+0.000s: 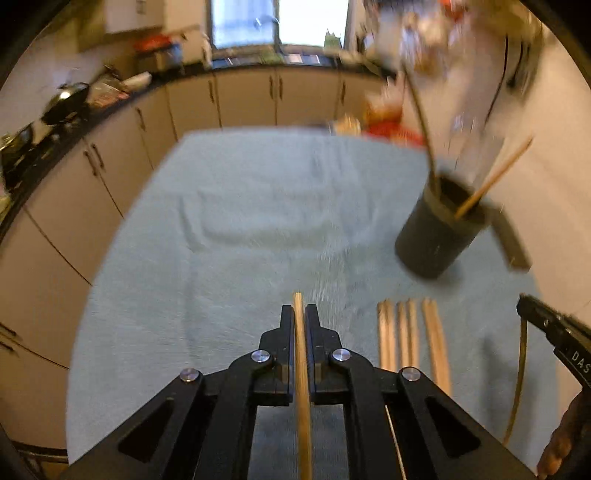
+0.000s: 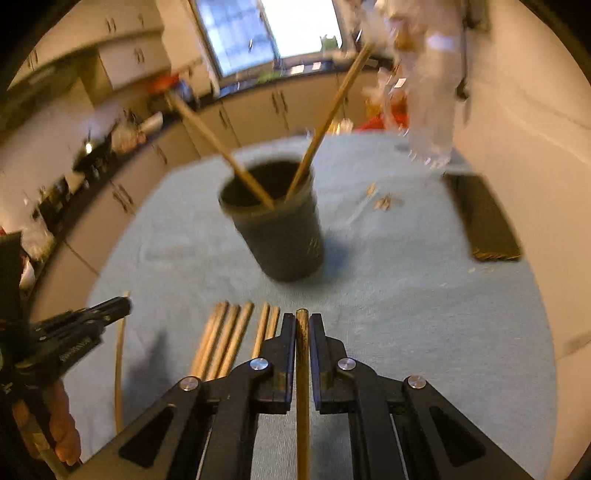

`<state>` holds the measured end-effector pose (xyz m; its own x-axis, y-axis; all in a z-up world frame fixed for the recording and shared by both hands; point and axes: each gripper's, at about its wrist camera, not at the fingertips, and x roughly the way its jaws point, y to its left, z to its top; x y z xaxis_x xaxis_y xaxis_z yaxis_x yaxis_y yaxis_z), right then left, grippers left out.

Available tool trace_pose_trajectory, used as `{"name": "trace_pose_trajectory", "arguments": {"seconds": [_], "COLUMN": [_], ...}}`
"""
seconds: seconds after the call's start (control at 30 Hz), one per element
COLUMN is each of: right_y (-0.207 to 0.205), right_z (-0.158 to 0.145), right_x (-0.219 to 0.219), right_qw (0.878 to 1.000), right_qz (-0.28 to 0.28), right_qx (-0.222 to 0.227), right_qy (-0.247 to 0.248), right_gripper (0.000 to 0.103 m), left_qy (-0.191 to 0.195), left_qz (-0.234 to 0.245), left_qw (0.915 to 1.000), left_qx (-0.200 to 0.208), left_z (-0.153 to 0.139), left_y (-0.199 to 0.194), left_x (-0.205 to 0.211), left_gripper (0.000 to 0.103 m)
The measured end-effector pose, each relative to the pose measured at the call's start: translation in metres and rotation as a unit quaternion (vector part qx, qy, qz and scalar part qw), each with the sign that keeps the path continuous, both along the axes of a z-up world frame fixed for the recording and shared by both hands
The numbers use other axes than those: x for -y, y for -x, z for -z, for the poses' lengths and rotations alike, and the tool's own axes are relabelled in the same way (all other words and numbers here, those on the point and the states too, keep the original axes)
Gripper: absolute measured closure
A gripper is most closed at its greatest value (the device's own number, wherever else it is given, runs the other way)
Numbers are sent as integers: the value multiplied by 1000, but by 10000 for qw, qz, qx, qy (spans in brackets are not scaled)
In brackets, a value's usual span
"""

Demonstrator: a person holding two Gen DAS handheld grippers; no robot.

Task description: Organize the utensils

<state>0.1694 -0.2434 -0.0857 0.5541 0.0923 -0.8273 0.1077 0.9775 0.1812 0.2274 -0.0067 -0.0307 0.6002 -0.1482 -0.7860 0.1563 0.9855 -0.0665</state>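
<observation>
Chopsticks (image 2: 229,339) — pale wood, lying loose | left claw (image 1: 299,314) pinches one | right claw (image 2: 302,321) — another

A bright window (image 1: 280,22) lights the kitchen; cream cabinets (image 1: 243,99) under a dark counter (image 1: 110,107) line the walls.
</observation>
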Motion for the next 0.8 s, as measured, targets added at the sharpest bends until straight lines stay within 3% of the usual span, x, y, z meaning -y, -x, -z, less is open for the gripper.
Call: {"name": "trace_pose_trajectory", "arguments": {"seconds": [0.1,0.27,0.37,0.47,0.57,0.73,0.8], "right_y": [24,60,77,85,91,90,85], "right_z": [-31,-74,-87,-93,-96,-91,-87], "right_x": [9,2,-1,-2,0,9,13], "right_qw": [9983,9933,9909,9901,9893,9899,9904], "right_qz": [122,116,94,50,68,145,185], "right_qx": [528,1146,1339,1403,1457,1410,1368], "right_qy": [-194,-22,84,21,-3,-37,-75], "right_gripper": [95,95,95,95,95,95,95], "left_qy": [245,229,2,236,339,-267,-351], "left_qz": [-122,-172,-119,64,177,112,-46], "left_qw": [9988,9952,9944,9979,9990,9922,9892], "left_qx": [417,933,1046,598,-233,-1215,-1425], "left_z": [-33,-61,-66,-54,-23,39,55], "left_y": [29,63,75,61,27,-21,-30], "left_x": [-15,-12,-12,-14,-13,-4,-6], "left_gripper": [98,98,98,96,79,78,78]}}
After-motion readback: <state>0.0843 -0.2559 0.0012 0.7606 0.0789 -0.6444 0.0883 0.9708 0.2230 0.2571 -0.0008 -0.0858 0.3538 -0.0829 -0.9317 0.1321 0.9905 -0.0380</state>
